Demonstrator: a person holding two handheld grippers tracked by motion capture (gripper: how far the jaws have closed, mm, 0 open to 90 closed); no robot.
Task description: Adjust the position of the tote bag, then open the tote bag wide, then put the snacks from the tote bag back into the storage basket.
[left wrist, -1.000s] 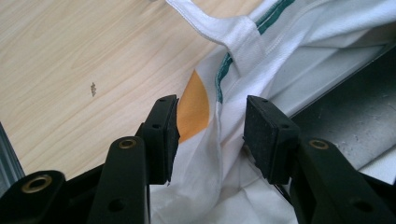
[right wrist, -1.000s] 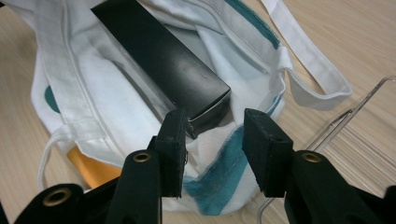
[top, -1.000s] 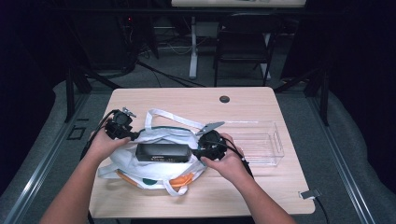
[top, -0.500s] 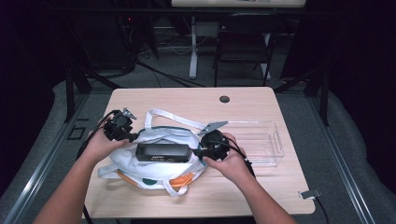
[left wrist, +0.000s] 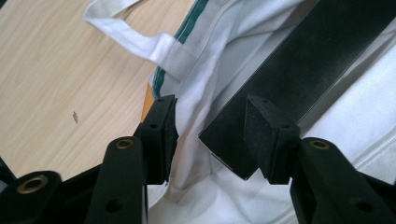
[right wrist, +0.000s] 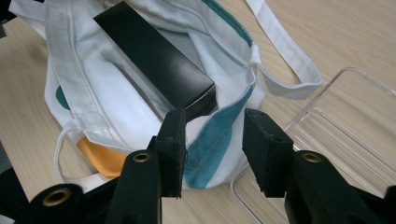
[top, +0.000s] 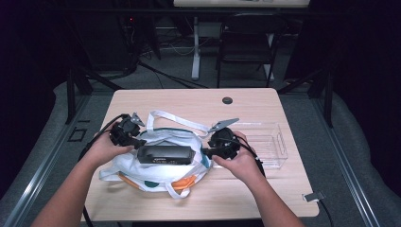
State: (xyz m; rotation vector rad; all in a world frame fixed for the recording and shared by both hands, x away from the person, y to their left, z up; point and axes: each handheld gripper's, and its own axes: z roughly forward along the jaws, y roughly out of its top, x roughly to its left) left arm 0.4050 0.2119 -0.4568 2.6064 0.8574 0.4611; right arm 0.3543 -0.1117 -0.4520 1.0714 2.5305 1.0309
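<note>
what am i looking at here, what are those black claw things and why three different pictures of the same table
A person sits at a light wooden table and holds a hand-operated tool in each hand, a two-jaw black gripper. The high view comes from a fixed camera above, with the left gripper and the right gripper at either end of the work. The other two pictures come from small cameras riding on each gripper, looking along its own jaws.

On the table lies a white cloth tote bag with teal and orange print, and on it a long black rectangular box. A clear plastic tray sits beside the bag.

The left gripper has just been opening; its jaws stand around the box's corner and a fold of cloth, apparently without pressing. The right gripper is open over the bag's teal edge.
</note>
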